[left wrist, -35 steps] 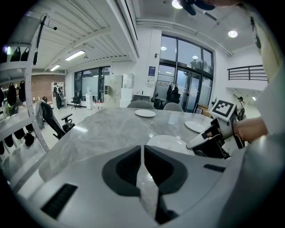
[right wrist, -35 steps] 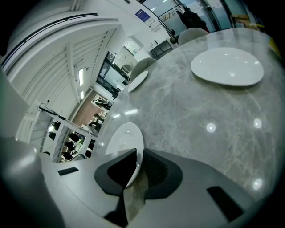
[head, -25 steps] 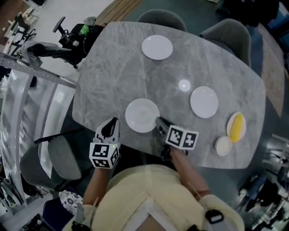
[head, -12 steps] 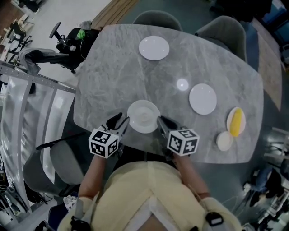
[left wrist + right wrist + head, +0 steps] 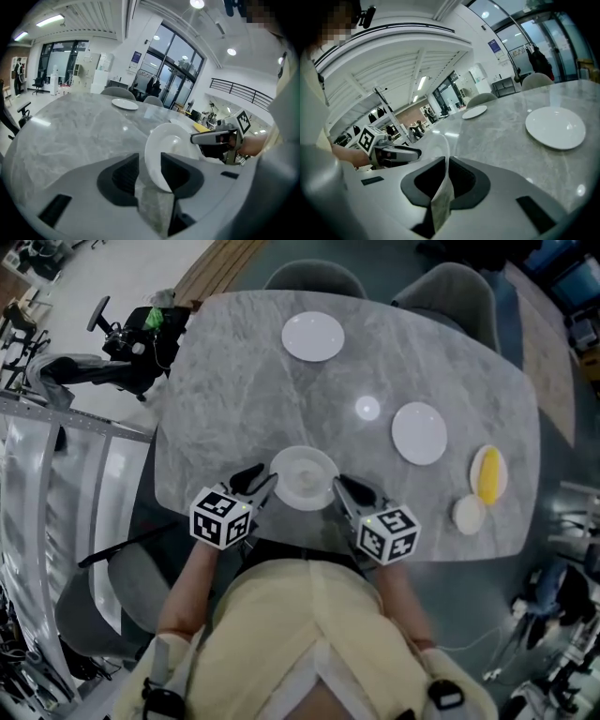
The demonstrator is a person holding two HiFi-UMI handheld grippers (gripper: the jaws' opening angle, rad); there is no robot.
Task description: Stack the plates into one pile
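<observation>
A second earlier the left gripper point(image 5: 260, 481) hung off the bench's near edge with its fingers together, apart from the near plate point(image 5: 302, 476). It has since come up to that plate's left rim, and its fingers are opening. The left gripper view shows the rim standing between them with a gap on one side, so they do not pinch it. The right gripper point(image 5: 343, 488) has stayed at the plate's lower right rim, and in the right gripper view its fingers are pressed onto the thin white edge. The near plate has shifted little, remaining at the near edge of the bench point(image 5: 234, 390) between the two grippers. In the left gripper view it shows tilted rather than flat, with its far side at the right gripper. The far plate point(image 5: 313, 337) lies near the opposite edge and the right plate point(image 5: 419, 433) out to the right, each well apart from the near one and from each other, so nothing is stacked yet. Beyond the right plate, near the bench's right end, lie a yellow oval thing point(image 5: 488, 474) and a small pale round thing point(image 5: 468, 514) just beside it. The bench top is grey, veined like marble, with rounded corners and a bright spot of reflected light between the plates. Two grey chairs point(image 5: 312, 277) stand at its far side. The gripper views show a large hall with tall glass walls, ceiling lights and a railed upper level.
</observation>
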